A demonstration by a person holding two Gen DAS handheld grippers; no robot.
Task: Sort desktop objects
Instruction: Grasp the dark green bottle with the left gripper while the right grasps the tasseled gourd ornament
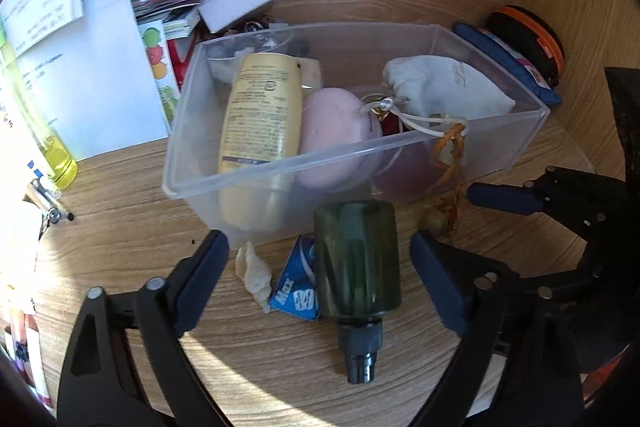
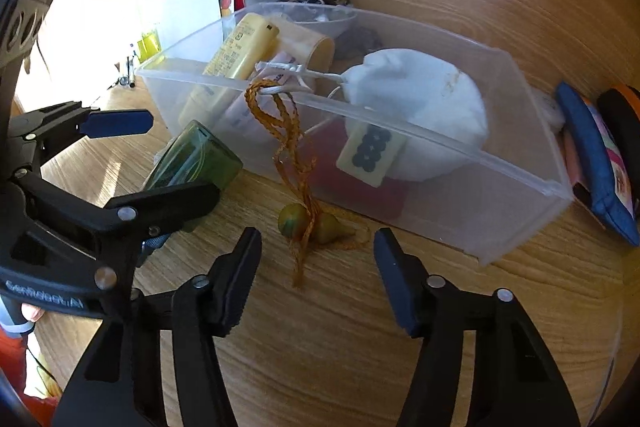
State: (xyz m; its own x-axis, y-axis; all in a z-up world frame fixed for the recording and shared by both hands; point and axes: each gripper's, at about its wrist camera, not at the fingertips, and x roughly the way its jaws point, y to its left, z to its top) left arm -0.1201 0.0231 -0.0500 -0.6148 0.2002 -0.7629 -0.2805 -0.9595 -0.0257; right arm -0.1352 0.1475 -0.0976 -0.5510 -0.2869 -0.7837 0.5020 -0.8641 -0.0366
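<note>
A clear plastic bin (image 1: 248,171) (image 2: 516,179) on the wooden desk holds a yellow tube (image 1: 260,115), a pink round case (image 1: 332,131) and a white drawstring pouch (image 1: 440,87) (image 2: 424,99). A dark green spray bottle (image 1: 356,267) (image 2: 196,159) lies on the desk in front of the bin, between the jaws of my open left gripper (image 1: 320,259), untouched. My right gripper (image 2: 318,251) is open around an orange cord with two green beads (image 2: 304,223), which hangs over the bin's rim. A mahjong tile (image 2: 370,155) rests against the bin wall.
A shell (image 1: 254,271) and a blue packet (image 1: 296,287) lie left of the bottle. Papers (image 1: 100,59), a white box (image 1: 238,3) and a packet pile sit behind the bin. A yellow-green bottle (image 1: 52,147) lies left. Blue pouch (image 2: 592,155) and black-orange case (image 1: 528,39) stand right.
</note>
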